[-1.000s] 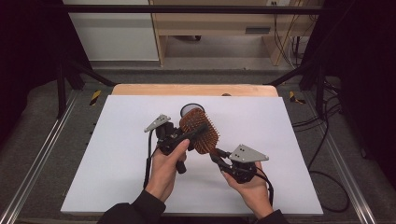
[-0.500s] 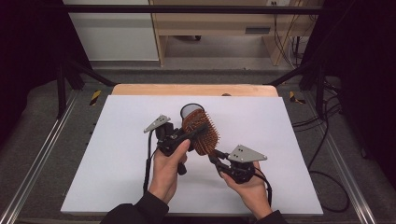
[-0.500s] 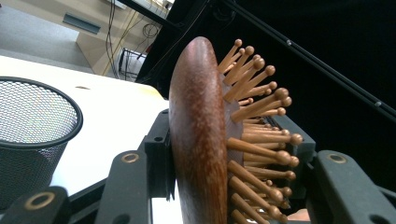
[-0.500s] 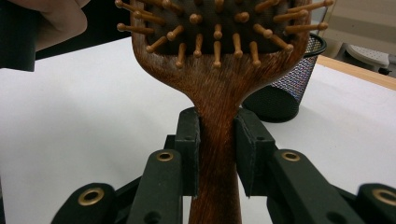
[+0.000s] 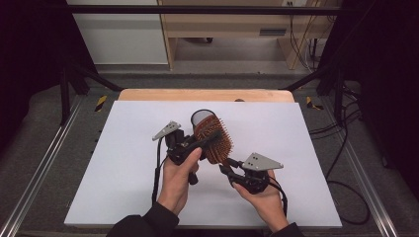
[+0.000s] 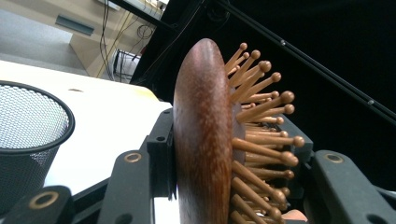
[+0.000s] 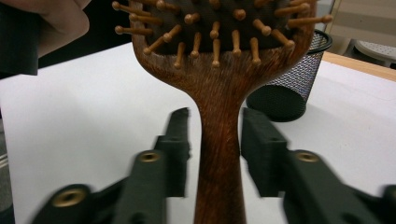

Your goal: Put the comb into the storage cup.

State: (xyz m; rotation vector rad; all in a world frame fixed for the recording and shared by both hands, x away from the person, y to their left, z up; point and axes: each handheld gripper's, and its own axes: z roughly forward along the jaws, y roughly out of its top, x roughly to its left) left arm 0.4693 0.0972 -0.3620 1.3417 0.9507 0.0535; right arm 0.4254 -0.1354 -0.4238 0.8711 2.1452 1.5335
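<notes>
Where the high view looks down on the white surface (image 5: pixel 123 173), the left tool (image 5: pixel 210 140) is clamped on the head of a wooden brush (image 5: pixel 213 139) held above the surface, in front of a mesh cup (image 5: pixel 200 117); the right tool (image 5: pixel 228 170) sits at the handle end.

From the left tool view, the brush (image 6: pixel 201 140) stands on edge between the jaws, one pressed to its smooth back, the other among the bristles, the cup (image 6: pixel 28 135) at left.

From the right tool view, the jaws have just been opening and stand apart on either side of the brush (image 7: pixel 219 140) handle, with gaps on both sides; the cup (image 7: pixel 285 88) stands behind.
</notes>
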